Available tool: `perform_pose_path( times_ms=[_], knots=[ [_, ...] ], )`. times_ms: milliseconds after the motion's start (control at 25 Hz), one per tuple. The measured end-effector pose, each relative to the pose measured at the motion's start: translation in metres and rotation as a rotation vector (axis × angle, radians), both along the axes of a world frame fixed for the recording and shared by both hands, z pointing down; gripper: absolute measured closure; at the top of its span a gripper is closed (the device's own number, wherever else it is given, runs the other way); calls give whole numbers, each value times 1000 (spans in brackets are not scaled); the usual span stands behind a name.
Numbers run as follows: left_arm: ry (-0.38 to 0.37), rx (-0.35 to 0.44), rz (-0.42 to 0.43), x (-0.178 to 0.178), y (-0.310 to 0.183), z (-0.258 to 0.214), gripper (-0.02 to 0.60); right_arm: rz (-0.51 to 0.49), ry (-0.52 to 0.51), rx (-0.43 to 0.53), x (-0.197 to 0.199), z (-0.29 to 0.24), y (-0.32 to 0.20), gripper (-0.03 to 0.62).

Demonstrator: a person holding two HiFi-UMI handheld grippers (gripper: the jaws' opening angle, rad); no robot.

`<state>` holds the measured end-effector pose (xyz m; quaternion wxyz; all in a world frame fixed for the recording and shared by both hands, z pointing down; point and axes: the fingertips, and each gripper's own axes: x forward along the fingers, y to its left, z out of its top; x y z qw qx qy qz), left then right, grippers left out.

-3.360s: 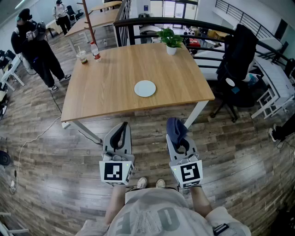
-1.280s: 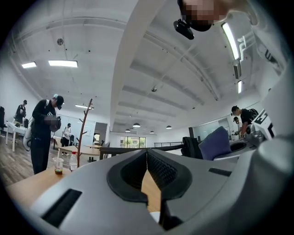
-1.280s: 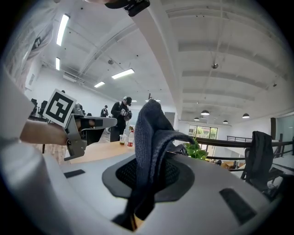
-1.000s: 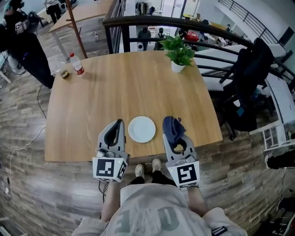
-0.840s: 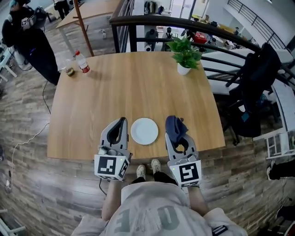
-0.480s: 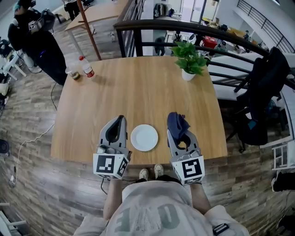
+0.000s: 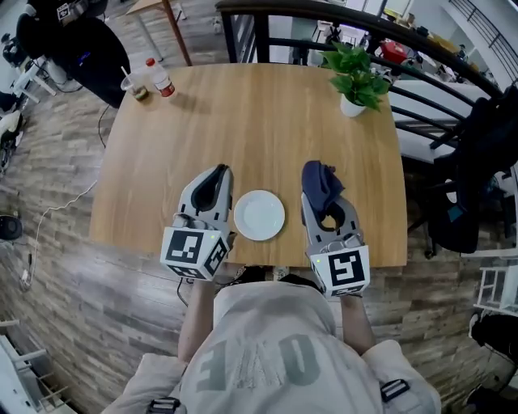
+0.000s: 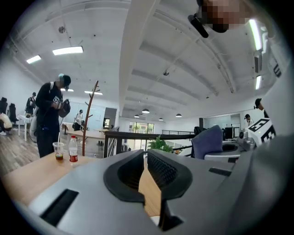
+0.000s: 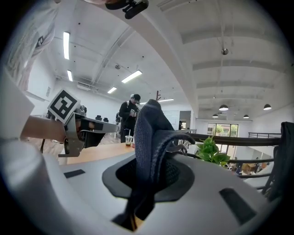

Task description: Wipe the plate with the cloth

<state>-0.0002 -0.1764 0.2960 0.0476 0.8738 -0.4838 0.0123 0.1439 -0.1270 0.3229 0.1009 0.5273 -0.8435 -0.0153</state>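
Observation:
A round white plate (image 7: 259,215) lies near the front edge of the wooden table (image 7: 251,121). My left gripper (image 7: 217,175) hangs just left of the plate, shut with nothing between its jaws. The same gripper (image 8: 143,160) points level over the table in the left gripper view. My right gripper (image 7: 316,176) is just right of the plate, shut on a dark blue cloth (image 7: 320,185). That cloth (image 9: 150,137) stands up between the jaws in the right gripper view and hides their tips. Both grippers are above the tabletop, apart from the plate.
A potted plant (image 7: 358,78) stands at the table's far right corner. A bottle (image 7: 160,78) and a drink cup (image 7: 136,85) sit at the far left corner. A black railing (image 7: 348,24) runs behind the table. A person in black (image 7: 69,44) stands at far left.
The table and plate have drawn closer. Both grippers now flank the plate over the tabletop, where they earlier hung near its front edge. The cloth stays gripped.

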Motion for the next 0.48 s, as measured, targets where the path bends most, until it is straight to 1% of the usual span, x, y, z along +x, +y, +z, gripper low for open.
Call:
perform_pose_path(
  times_ms=[40, 80, 120, 200, 280, 320, 400, 480],
  knots=[
    [10, -50, 8, -2, -6, 10, 571, 2, 7, -8, -1, 1, -3, 539],
    [22, -104, 19, -4, -13, 20, 535, 4, 13, -10, -3, 2, -6, 539],
    [37, -162, 31, -6, -19, 32, 456, 3, 18, -9, -5, 2, -9, 539],
    [65, -292, 50, -12, -26, 65, 403, -4, 31, -16, -9, 5, -14, 539],
    [86, -457, 59, -20, -26, 110, 357, -10, 49, -31, -13, 10, -19, 537],
    [103, -548, 63, -25, -23, 135, 351, -12, 58, -39, -16, 13, -21, 539],
    [161, -727, 72, -31, -10, 182, 351, -17, 73, -53, -19, 18, -22, 537],
    [238, -872, 74, -32, 3, 218, 351, -21, 90, -64, -21, 23, -24, 539]
  ],
)
